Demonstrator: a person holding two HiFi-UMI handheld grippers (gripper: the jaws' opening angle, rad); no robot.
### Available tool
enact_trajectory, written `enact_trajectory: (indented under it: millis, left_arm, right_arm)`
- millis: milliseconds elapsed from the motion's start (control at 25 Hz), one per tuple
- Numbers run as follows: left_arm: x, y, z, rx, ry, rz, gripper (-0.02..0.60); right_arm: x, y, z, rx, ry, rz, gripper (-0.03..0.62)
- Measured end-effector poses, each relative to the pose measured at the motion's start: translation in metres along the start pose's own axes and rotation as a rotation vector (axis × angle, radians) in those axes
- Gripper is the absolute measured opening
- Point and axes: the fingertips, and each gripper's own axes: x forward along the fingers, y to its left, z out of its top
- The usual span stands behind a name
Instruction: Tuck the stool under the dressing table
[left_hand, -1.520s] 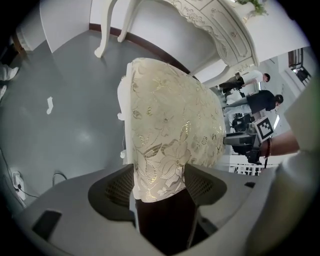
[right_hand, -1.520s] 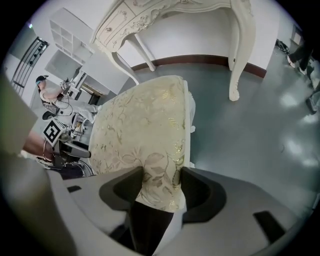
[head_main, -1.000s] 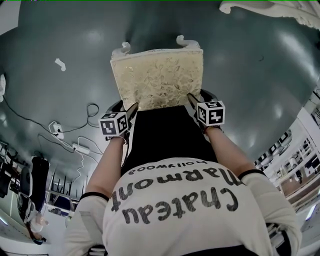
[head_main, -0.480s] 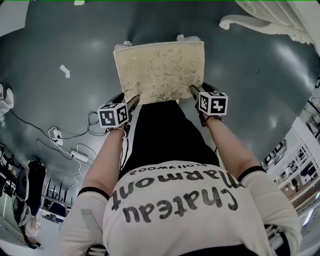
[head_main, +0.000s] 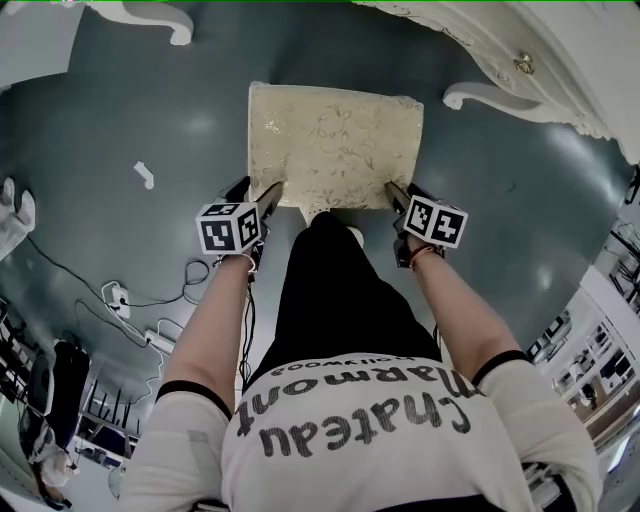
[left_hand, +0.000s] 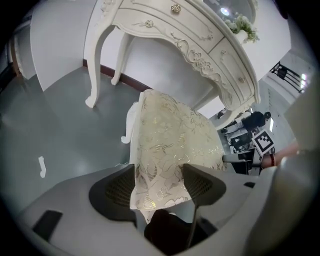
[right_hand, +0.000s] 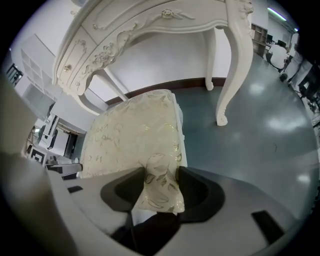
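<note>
The stool (head_main: 335, 147) has a cream cushion with a gold leaf pattern and white legs, and stands on the grey floor in front of me. My left gripper (head_main: 272, 190) is shut on the cushion's near left corner (left_hand: 160, 182). My right gripper (head_main: 392, 190) is shut on the near right corner (right_hand: 161, 187). The white carved dressing table (head_main: 560, 70) runs across the top right of the head view. In both gripper views its drawers (left_hand: 175, 22) and curved legs (right_hand: 232, 60) stand just beyond the stool.
A white table leg (head_main: 150, 12) curls at the top left of the head view, another (head_main: 490, 95) right of the stool. Cables and a power strip (head_main: 150, 300) lie on the floor to my left. A scrap of white litter (head_main: 146, 175) lies left of the stool.
The stool has slid forward across the floor toward the dressing table with both grippers holding its near corners. The table's front and legs have come into the head view.
</note>
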Motion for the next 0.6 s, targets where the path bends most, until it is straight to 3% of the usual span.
enact_trajectory:
  millis: [160, 400, 600]
  left_arm:
    - [0.007, 0.004, 0.039, 0.020, -0.056, 0.016, 0.321]
    - [0.015, 0.018, 0.077, 0.050, -0.153, 0.021, 0.321]
    - [0.026, 0.030, 0.105, 0.060, -0.163, 0.050, 0.321]
  right_arm:
    - [0.006, 0.006, 0.033, 0.059, -0.047, -0.014, 0.235]
    - [0.018, 0.018, 0.070, 0.252, -0.128, 0.026, 0.230]
    - [0.031, 0.025, 0.095, 0.271, -0.149, -0.017, 0.230]
